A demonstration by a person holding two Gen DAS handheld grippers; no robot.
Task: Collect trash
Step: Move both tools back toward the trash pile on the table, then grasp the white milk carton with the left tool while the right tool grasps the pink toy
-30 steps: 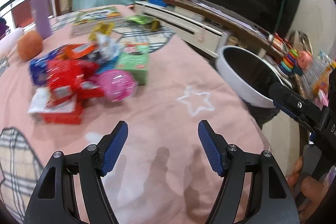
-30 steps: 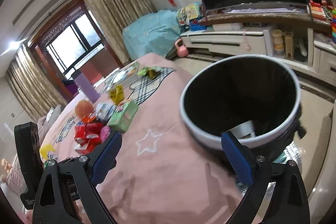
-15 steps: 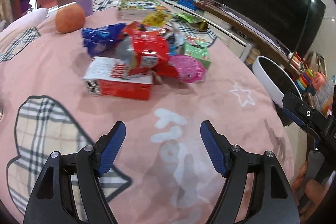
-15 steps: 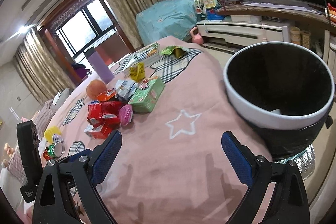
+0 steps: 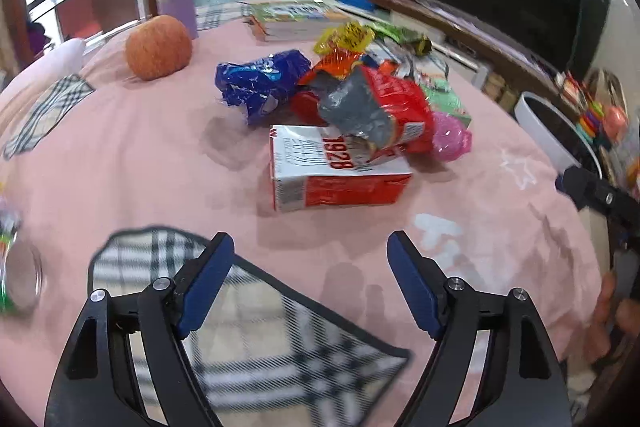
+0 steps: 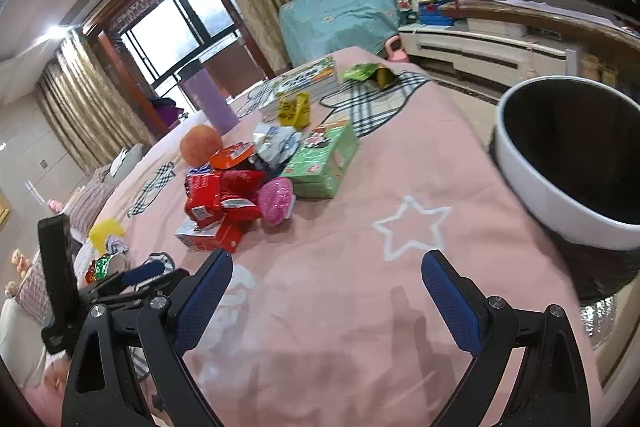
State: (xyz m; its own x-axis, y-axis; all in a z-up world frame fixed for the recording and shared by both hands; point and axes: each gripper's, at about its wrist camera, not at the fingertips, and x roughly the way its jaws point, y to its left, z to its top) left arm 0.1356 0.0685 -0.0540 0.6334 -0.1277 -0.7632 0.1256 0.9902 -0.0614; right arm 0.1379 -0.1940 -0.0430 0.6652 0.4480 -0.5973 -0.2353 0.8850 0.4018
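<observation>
Both jaws stood apart and empty, the left gripper (image 5: 308,275) having just widened, before crumpled red, blue and orange wrappers (image 5: 360,103) heaped mid-bed on the pink blanket (image 5: 140,167); right gripper (image 6: 326,287) nearer the white-rimmed black bin (image 6: 560,207).

Wrapper pile (image 6: 256,187) on pink cloth (image 6: 360,307) — bin (image 6: 560,219) right, seemingly empty.

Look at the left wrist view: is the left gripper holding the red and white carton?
No. The left gripper stands open and empty over the pink cloth, short of the red and white carton.
</observation>
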